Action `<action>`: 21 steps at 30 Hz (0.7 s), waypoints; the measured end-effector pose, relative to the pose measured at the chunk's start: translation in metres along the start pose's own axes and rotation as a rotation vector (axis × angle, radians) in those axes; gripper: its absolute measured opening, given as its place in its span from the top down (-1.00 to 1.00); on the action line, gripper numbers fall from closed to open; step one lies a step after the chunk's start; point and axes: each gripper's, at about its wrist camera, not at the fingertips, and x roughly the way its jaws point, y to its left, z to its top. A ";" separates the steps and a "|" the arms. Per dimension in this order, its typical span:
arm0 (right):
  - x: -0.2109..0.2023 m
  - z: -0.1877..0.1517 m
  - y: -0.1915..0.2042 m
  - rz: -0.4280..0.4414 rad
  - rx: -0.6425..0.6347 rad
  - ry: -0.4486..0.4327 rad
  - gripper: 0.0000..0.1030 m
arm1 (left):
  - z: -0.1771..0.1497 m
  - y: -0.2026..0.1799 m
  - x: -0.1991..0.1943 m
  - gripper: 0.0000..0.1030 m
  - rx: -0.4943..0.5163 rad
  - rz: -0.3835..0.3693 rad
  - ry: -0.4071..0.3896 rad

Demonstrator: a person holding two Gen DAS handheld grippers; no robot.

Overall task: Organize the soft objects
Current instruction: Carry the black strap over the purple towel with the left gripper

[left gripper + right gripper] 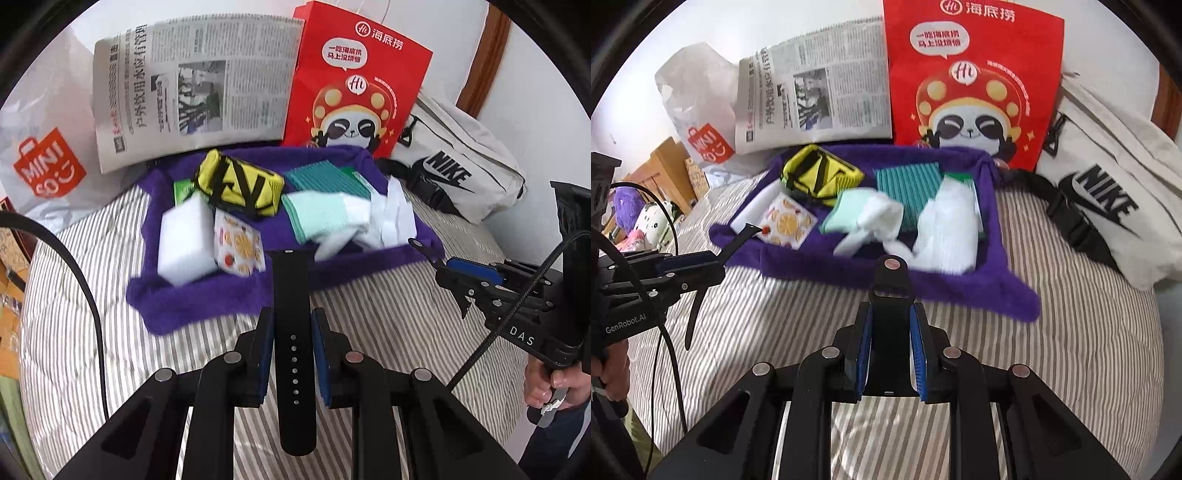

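Blue pads of the left tool [293,354] clamp a black perforated silicone watch strap [293,332]; the right tool [891,350] likewise pinches a shorter black strap piece with a metal stud [891,291], both above the grey-striped quilted bed [1052,350]. Beyond lies a purple fluffy towel [192,306] carrying a white foam block [186,240], a fruit-print packet [240,247], a yellow-and-black zip pouch [240,184] and mint-and-white cloths [325,214]. Farthest, a newspaper [192,85], a red panda-print paper bag [354,85] and a white Nike bag [458,162] stand against the wall.

Bright, even daylight, soft shadows. Strong fisheye bending, black vignette at corners. Motion blur smears items on the purple towel [207,299]; gripper fingers [264,354] stay sharp. No glare.
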 end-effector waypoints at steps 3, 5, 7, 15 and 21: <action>0.002 0.015 -0.001 -0.003 -0.007 -0.011 0.60 | 0.014 0.002 0.006 0.62 0.005 -0.002 -0.001; 0.005 0.024 -0.003 0.001 -0.007 -0.015 0.60 | 0.022 0.003 0.010 0.62 0.007 -0.007 -0.002; 0.009 0.031 -0.005 -0.005 -0.008 -0.017 0.60 | 0.031 0.004 0.017 0.62 0.012 -0.010 0.001; 0.027 0.059 -0.018 -0.017 0.004 -0.022 0.60 | 0.070 0.006 0.043 0.62 0.027 -0.031 0.004; 0.038 0.076 -0.021 -0.022 -0.003 -0.028 0.60 | 0.095 0.006 0.066 0.62 0.041 -0.048 0.014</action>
